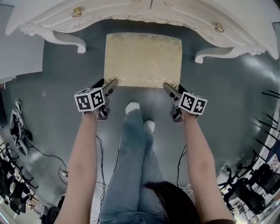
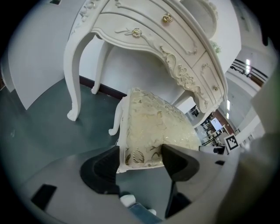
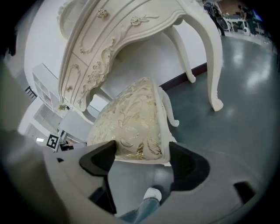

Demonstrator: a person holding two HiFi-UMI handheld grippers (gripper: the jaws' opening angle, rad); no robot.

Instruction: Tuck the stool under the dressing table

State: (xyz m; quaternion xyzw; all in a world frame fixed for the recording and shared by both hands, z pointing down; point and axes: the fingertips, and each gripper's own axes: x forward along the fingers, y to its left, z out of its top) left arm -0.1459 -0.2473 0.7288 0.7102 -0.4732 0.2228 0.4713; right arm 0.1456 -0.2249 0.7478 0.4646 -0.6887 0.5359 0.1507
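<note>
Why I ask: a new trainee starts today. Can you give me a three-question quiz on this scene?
1. True or false: the stool is already fully under the dressing table.
2. The left gripper and right gripper meet the stool at: A) its near corners B) its far corners C) the middle of its seat.
3. Which part of the person shows between the two grippers?
Key: 1 false; 2 A; 3 the feet.

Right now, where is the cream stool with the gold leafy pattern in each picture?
Head view: cream padded stool with gold leaf pattern, upper middle.
Left gripper view: stool centre, slightly right.
Right gripper view: stool centre, slightly left.
Shared landmark: white carved dressing table above it in all three.
</note>
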